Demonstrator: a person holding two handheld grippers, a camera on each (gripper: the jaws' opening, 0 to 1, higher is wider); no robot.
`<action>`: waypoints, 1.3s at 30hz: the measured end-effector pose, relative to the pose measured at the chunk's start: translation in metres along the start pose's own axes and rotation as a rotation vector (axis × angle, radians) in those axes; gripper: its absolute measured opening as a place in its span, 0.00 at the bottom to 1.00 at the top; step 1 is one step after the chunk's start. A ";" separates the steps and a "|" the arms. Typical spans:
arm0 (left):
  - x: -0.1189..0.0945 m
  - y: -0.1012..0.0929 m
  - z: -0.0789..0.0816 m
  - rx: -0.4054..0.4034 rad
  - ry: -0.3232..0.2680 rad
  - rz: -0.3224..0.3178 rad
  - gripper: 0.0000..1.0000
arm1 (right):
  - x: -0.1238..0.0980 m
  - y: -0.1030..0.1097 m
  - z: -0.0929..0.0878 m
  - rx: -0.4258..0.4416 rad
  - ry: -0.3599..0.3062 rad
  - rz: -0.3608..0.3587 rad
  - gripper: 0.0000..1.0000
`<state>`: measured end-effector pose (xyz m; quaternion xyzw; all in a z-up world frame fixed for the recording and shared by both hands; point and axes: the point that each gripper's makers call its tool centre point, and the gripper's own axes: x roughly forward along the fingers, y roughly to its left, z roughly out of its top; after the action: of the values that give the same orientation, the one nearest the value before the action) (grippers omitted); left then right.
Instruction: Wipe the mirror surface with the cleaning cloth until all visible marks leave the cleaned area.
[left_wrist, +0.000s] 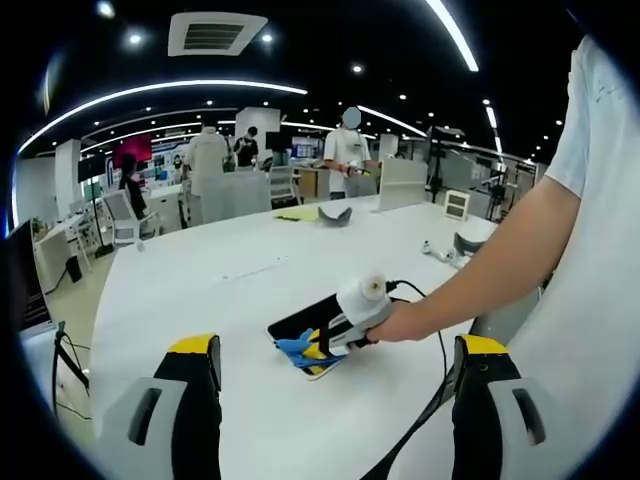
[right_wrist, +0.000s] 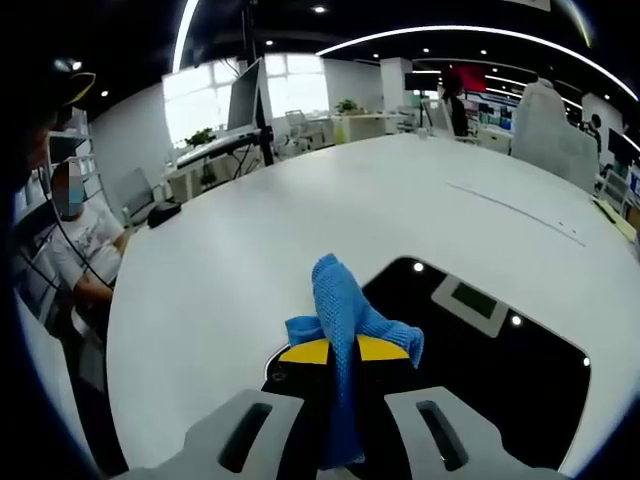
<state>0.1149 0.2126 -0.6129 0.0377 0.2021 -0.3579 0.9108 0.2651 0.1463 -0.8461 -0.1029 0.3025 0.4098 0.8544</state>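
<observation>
A large open-plan office with ceiling strip lights surrounds a wide white table (left_wrist: 240, 270). On it lies a dark rectangular mirror (right_wrist: 480, 360), flat, reflecting ceiling lamps and a vent.

In the left gripper view, the left gripper (left_wrist: 335, 385) hangs above the table near the viewer, its yellow-tipped jaws spread wide with nothing between them. Farther along the table, a person's hand (left_wrist: 400, 322) holds the right gripper (left_wrist: 322, 345) down at the mirror's near end.

In the right gripper view, the right gripper (right_wrist: 345, 352) has its jaws pinched together on a blue cleaning cloth (right_wrist: 345, 320), which bunches up over the mirror's edge, where glass meets table.

The cloth is crumpled into a narrow wad, so a pass would likely cover only a thin strip and the hard jaw tips could scrape the glass. The mirror is not held down, so a firm push might slide it across the table.

Any marks on the mirror are too faint to make out against the reflections. The mirror's right side is cut off at the picture's edge, and the cloth hides the jaw tips.
</observation>
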 end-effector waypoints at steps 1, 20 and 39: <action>0.000 0.000 0.000 -0.001 -0.001 0.000 0.98 | 0.000 0.000 0.000 -0.001 0.002 0.003 0.03; 0.002 0.003 0.002 0.005 0.004 0.003 0.97 | 0.001 0.005 0.001 -0.017 0.010 0.039 0.03; 0.017 -0.004 0.005 0.003 0.011 0.001 0.97 | 0.002 0.006 -0.001 -0.016 -0.004 0.101 0.03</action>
<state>0.1251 0.1976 -0.6148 0.0412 0.2067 -0.3577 0.9097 0.2616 0.1510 -0.8473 -0.0938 0.3023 0.4550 0.8323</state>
